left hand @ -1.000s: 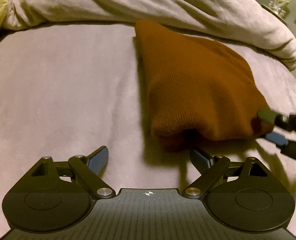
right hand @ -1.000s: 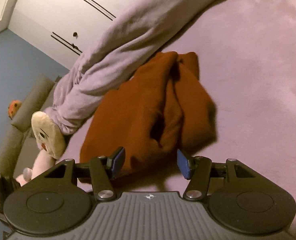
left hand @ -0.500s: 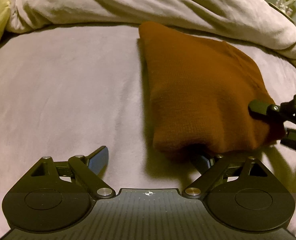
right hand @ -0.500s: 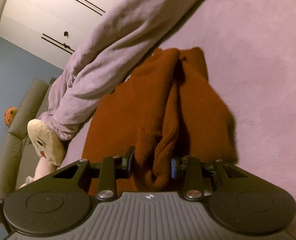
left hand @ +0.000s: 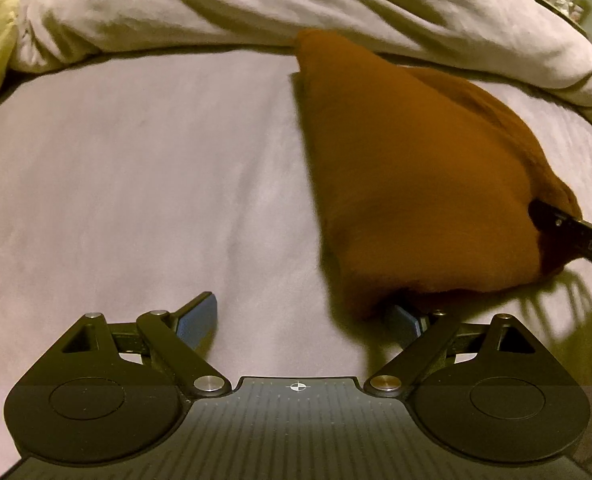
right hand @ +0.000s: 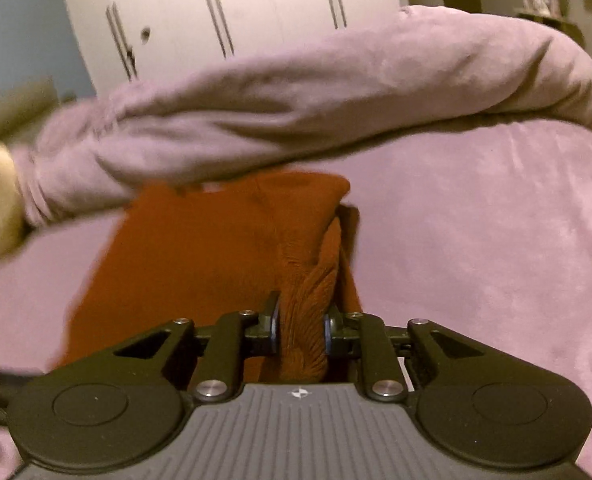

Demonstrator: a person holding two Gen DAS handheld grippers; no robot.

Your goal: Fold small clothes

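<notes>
Your right gripper [right hand: 300, 332], jaws just closing, clamps the rust knit garment [right hand: 216, 256]; its far finger is buried. Your left gripper [left hand: 308, 316] gapes, one pad under the hem. Partial lettering "DAS", cut off.

Letters "DAS" on the right gripper [left hand: 576, 236] arm

Your knit [right hand: 232, 256]: rust cloth, ribbed, fuzzy, matt. Sheet [left hand: 136, 184] at 9 o'clock: soft, velvety nap. Duvet [left hand: 256, 4] at 12: crumpled matt cloth. Your grippers: matt black plastic, shiny metal rivets, blue pads [left hand: 198, 320].
</notes>
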